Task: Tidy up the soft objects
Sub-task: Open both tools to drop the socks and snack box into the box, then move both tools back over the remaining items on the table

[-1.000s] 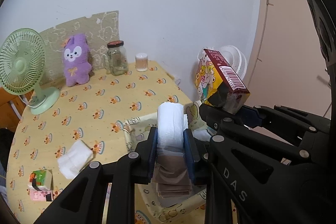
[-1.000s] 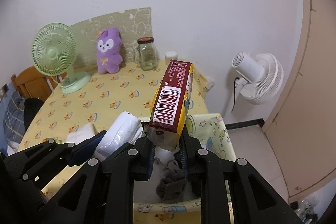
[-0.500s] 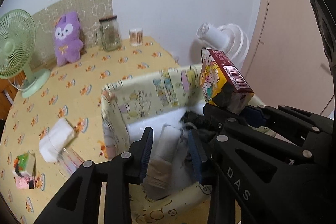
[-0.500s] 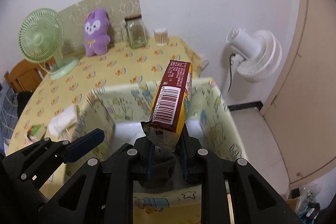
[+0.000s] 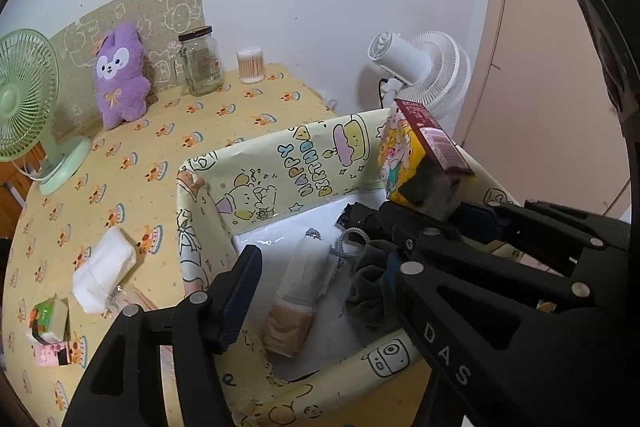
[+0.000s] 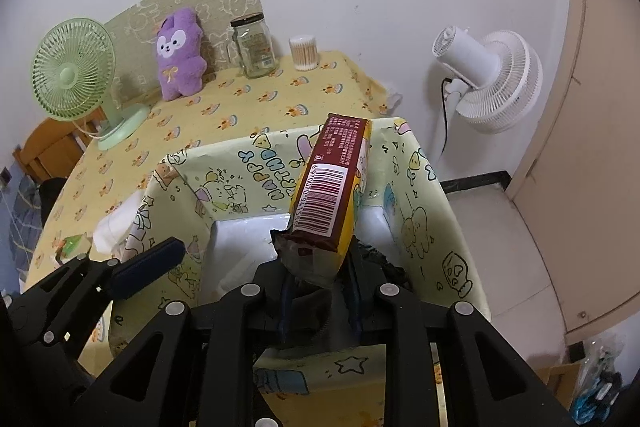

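Observation:
A yellow cartoon-print box [image 5: 292, 163] stands open at the table's right edge. A rolled white and tan cloth [image 5: 300, 287] lies on its white floor beside dark socks [image 5: 368, 291]. My left gripper [image 5: 316, 275] is open above the cloth, apart from it. My right gripper [image 6: 320, 291] is shut on a maroon and yellow snack packet [image 6: 332, 195], held upright over the box [image 6: 400, 195]; the packet also shows in the left wrist view [image 5: 424, 159]. A white folded cloth [image 5: 104, 263] lies on the table left of the box.
A purple plush [image 5: 118, 75], a glass jar [image 5: 200, 61] and a cotton-swab tub [image 5: 251, 65] stand at the table's back. A green fan [image 5: 24, 99] stands left. Small tissue packs [image 5: 48, 327] lie near the front left. A white floor fan [image 6: 488, 75] stands right.
My left gripper lowered the rolled cloth into the box, opened and let it go; the cloth now lies on the box floor. The right gripper kept hold of the packet over the box.

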A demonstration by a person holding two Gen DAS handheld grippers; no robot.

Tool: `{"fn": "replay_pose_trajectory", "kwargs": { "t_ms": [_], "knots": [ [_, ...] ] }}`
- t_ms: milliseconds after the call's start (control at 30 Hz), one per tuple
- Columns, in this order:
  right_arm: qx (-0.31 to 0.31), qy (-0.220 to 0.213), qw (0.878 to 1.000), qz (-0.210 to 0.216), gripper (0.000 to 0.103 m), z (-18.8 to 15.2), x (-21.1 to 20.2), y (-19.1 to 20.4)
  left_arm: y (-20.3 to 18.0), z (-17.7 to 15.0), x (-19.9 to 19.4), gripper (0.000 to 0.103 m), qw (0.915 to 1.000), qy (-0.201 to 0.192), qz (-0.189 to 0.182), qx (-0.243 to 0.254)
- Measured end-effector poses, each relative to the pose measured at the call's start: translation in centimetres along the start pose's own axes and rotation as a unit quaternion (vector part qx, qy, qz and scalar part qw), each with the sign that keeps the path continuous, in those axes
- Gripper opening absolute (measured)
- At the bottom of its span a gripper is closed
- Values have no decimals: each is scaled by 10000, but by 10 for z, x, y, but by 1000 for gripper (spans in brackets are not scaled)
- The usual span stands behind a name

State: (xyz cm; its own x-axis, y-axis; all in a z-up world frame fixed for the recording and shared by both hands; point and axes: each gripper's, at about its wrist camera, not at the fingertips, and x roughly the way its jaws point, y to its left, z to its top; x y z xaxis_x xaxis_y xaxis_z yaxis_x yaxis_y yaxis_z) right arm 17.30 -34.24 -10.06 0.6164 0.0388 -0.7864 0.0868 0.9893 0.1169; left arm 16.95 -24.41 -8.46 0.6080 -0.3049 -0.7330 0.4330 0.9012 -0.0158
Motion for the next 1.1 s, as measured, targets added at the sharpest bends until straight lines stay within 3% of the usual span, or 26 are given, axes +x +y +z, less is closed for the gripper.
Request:
{"fn": "replay_pose_trajectory", "kwargs": {
  "t_ms": [133, 233, 1000, 1100],
  "knots": [
    [1, 71, 9998, -183, 48, 2, 2, 0, 0, 1, 3, 68, 9998, 16, 190, 63],
    [243, 123, 9980, -576, 76, 1, 3, -6, 0, 2, 6, 68, 9993, 62, 352, 142],
    [472, 0, 9968, -642, 77, -3, 3, -8, 0, -1, 1, 68, 9984, -70, 440, 334],
    [515, -125, 9955, -791, 82, -4, -4, -4, 1, -1, -4, 68, 9982, -110, 476, 358]
  ]
}}
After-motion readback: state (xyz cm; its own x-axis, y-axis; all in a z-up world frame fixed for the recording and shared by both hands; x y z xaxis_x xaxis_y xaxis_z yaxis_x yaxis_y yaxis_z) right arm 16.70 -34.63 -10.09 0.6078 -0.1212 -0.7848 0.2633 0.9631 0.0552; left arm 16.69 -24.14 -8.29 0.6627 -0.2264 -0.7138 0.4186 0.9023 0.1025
